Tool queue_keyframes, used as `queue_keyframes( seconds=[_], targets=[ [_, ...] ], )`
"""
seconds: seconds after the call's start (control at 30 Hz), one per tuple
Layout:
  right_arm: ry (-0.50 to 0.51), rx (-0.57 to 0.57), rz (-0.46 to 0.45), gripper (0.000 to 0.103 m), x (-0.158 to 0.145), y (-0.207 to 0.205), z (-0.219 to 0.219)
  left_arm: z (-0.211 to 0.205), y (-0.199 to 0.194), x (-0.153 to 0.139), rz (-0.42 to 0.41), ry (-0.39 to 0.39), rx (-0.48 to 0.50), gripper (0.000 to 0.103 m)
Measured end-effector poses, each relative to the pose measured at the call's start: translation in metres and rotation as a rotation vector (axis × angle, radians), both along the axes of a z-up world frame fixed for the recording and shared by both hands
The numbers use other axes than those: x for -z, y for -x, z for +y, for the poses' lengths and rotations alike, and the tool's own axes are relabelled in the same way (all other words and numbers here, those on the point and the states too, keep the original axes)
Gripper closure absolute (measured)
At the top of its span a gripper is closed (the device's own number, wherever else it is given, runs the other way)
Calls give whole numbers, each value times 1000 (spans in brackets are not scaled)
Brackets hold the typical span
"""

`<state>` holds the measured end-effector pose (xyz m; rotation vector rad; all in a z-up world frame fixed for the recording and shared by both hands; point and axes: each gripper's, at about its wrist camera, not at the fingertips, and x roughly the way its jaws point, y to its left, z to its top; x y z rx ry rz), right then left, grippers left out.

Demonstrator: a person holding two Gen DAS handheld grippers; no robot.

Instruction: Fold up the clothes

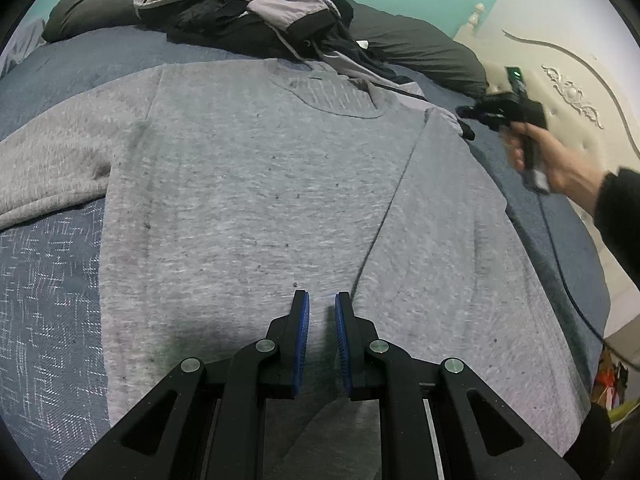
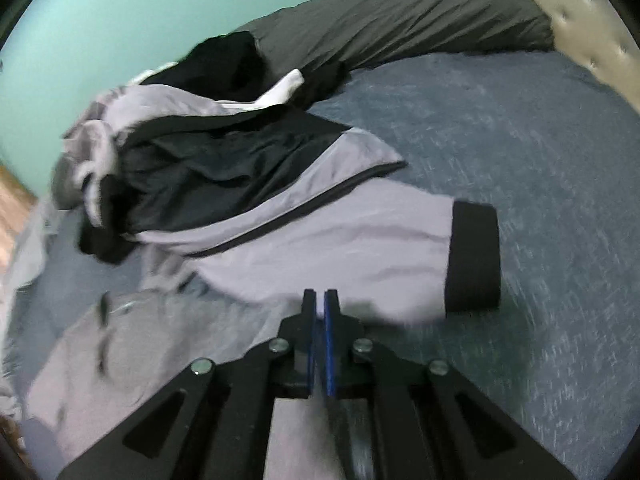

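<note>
Grey sweater (image 1: 256, 184) lies lengthwise ahead of the slightly parted, empty left gripper (image 1: 322, 300); the right gripper (image 2: 320, 300), jaws together, sits by its shoulder.

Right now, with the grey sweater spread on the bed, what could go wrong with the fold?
The right gripper sits at the grey sweater's shoulder, jaws shut, and whether they hold cloth cannot be told; if they do not, the fold may fail. The lilac and black jacket lies against the collar and could get dragged along. The left gripper stands slightly apart over the hem, gripping nothing.
</note>
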<state>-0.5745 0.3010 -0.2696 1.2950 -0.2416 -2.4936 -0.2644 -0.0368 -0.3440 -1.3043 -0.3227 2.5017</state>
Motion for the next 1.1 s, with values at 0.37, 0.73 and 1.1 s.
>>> queue_keyframes(
  seconds=[0.37,0.73,1.1],
  targets=[
    [99,-78,-144,71,27,-117,65,0,-6,-6,3,-7,19,89],
    [166,118,-89,71,40,-201,64,-19,-37,-6,-17,-3,34,89],
    [224,207,4,71,26,-287,49,-14,-64,-22,20,-8,26,78]
  ],
)
